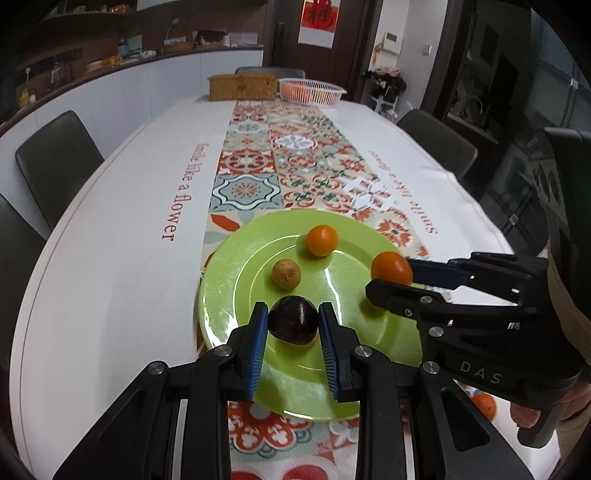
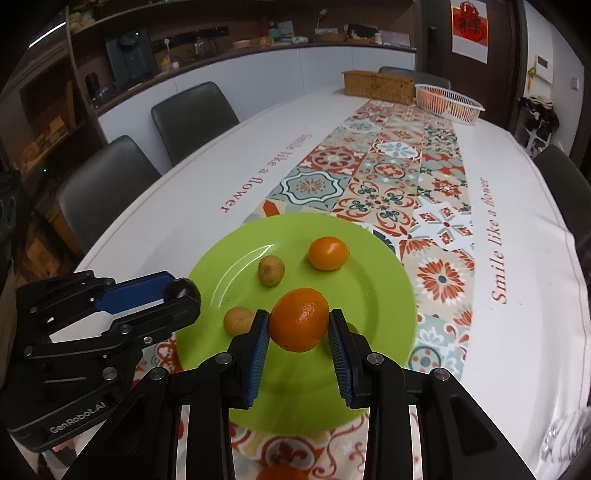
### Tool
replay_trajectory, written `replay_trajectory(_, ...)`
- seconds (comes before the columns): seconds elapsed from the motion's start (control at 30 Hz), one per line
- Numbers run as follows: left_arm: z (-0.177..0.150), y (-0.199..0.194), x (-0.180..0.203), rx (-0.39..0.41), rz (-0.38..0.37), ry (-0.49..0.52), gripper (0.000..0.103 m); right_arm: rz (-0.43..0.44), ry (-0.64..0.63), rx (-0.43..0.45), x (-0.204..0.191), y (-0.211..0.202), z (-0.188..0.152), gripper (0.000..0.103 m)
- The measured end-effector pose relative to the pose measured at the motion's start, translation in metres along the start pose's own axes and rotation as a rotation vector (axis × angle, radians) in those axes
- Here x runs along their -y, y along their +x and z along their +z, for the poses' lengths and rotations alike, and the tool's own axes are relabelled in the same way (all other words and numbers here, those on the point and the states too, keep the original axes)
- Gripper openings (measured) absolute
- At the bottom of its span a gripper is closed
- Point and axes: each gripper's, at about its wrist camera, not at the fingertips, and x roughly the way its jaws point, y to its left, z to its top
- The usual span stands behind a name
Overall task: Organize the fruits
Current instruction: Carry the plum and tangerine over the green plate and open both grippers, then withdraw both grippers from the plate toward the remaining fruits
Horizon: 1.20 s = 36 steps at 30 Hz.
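On plate [image 2: 384, 280]: one orange [image 2: 328, 253], two small tan fruits [image 2: 271, 270] | my left tongs [image 1: 293, 320] clamp a dark plum [image 1: 293, 319], right tongs [image 2: 298, 321] clamp an orange [image 2: 299, 319], both over plate | I judge: midway, neither set down yet

Dark chairs [image 2: 192, 114] line the long white table [image 1: 110, 221] ahead of the fingers. Beyond, a curved white counter [image 2: 258, 62] and a red wall hanging [image 1: 317, 22].
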Motion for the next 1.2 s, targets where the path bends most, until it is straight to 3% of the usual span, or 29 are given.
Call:
replay_trajectory(0.27,0.007,0.022,-0.004,-0.039,0.002,0.001,0.028,-0.012,0.004,-0.039,0.007,0.022,0.005,0.034)
replay_trajectory(0.37,0.007,0.024,-0.005,-0.040,0.013,0.013,0.034,-0.014,0.019,-0.043,0.010,0.025,0.005,0.035)
replay_trajectory(0.47,0.005,0.020,-0.004,-0.027,0.033,0.033,0.037,-0.018,0.034,-0.034,0.014,0.022,0.003,0.046)
replay_trajectory(0.57,0.001,0.010,-0.002,-0.010,0.029,0.031,0.037,-0.033,0.030,-0.015,0.016,0.013,0.000,0.046)
replay_trajectory(1.03,-0.020,-0.075,0.041,0.136,0.076,0.088,0.052,-0.084,0.007,0.165,0.006,-0.086,-0.036,0.046)
replay_trajectory(1.2,-0.033,-0.103,0.061,0.189,0.058,0.102,0.057,-0.087,0.008,0.226,0.005,-0.121,-0.053,0.053)
